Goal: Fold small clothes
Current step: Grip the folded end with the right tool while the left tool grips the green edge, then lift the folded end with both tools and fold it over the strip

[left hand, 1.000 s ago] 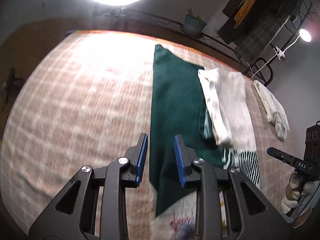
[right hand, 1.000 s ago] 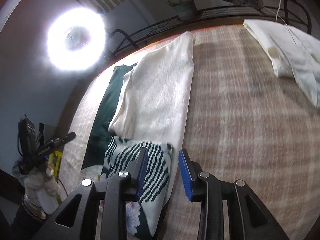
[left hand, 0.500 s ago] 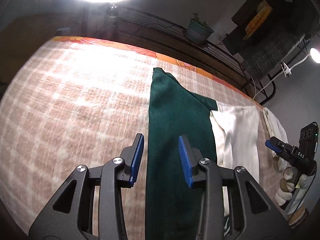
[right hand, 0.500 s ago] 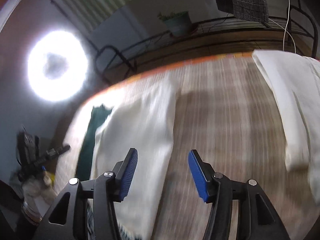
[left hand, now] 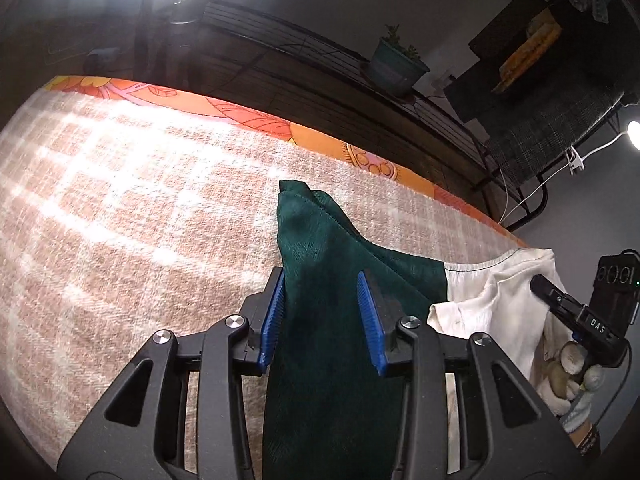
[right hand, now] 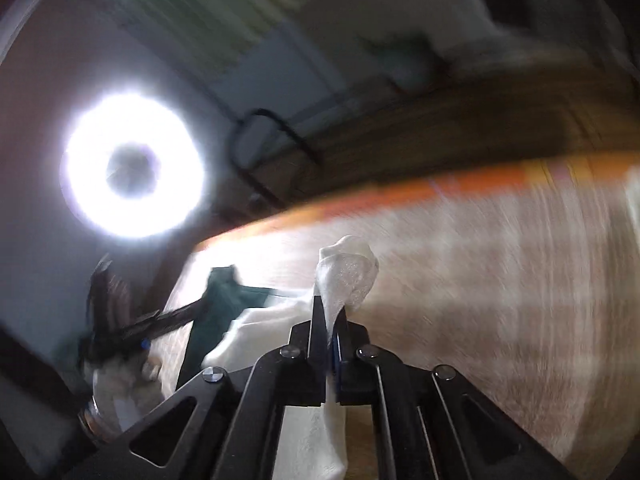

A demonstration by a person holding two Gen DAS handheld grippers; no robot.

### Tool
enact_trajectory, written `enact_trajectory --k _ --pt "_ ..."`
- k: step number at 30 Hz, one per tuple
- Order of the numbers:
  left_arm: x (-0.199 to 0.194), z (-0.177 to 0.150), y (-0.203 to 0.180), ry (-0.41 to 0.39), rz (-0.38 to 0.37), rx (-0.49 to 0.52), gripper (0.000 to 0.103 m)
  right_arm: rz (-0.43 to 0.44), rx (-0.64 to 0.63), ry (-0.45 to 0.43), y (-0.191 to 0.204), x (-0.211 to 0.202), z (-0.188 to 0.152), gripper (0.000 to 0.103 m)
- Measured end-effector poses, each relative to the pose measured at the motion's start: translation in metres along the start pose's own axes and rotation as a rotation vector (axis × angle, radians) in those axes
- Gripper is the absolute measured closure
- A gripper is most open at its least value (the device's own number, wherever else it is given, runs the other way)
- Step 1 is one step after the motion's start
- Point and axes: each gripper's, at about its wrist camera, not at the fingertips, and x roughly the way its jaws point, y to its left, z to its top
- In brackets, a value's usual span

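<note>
A dark green garment (left hand: pixel 328 320) lies lengthwise on the plaid bed cover (left hand: pixel 140 208). My left gripper (left hand: pixel 322 316) is open, its blue pads on either side of the green cloth near its far end. A white garment (left hand: pixel 504 296) lies to the right of the green one. My right gripper (right hand: pixel 330 320) is shut on a far corner of the white garment (right hand: pixel 348 276), and the cloth bunches up above the jaws. The green garment (right hand: pixel 224 300) shows to the left in the blurred right wrist view.
An orange patterned sheet edge (left hand: pixel 240 112) runs along the far side of the bed. A black metal rack with a potted plant (left hand: pixel 394 64) stands behind it. A ring light (right hand: pixel 132 166) shines at left. The other hand-held device (left hand: pixel 580 316) shows at the right.
Both grippers moved forward toward the far ends of the garments. My right gripper was open and has shut on the white garment's corner. My left gripper stays open.
</note>
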Motion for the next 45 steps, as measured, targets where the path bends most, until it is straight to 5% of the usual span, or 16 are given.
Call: enact_trajectory --k 6,7,9,10,12,13,14,16,32,45 --pt "0.013 0.010 -0.001 -0.009 0.021 0.000 0.067 -0.152 0.050 0.078 -0.023 0.021 -0.003 0.095" --pt "0.015 0.014 -0.003 -0.008 0.023 -0.001 0.066 -0.147 0.063 0.085 -0.027 0.022 -0.002 0.089" --pt "0.021 0.020 -0.006 -0.006 0.018 0.001 0.064 -0.111 0.081 0.073 -0.031 0.018 0.000 0.062" --pt "0.024 0.022 -0.009 -0.006 0.016 0.009 0.064 -0.125 0.078 0.066 -0.030 0.016 0.003 0.059" --pt "0.028 0.023 -0.014 -0.017 0.031 0.035 0.064 -0.152 0.059 0.065 -0.030 0.016 0.008 0.063" --pt "0.030 0.023 -0.018 -0.021 0.040 0.050 0.071 -0.157 0.052 0.068 -0.029 0.018 0.010 0.078" --pt "0.031 0.022 -0.019 -0.017 0.039 0.059 0.096 -0.155 0.047 0.071 -0.029 0.020 0.011 0.087" --pt "0.037 0.022 -0.026 -0.005 0.044 0.077 0.101 -0.162 0.026 0.077 -0.025 0.023 0.011 0.100" --pt "-0.070 0.000 -0.055 -0.117 -0.042 0.174 0.102 -0.163 -0.116 -0.014 0.054 -0.059 0.005 0.102" --pt "-0.168 -0.091 -0.042 -0.104 -0.033 0.235 0.102 -0.207 -0.224 0.014 0.133 -0.127 -0.072 0.102"
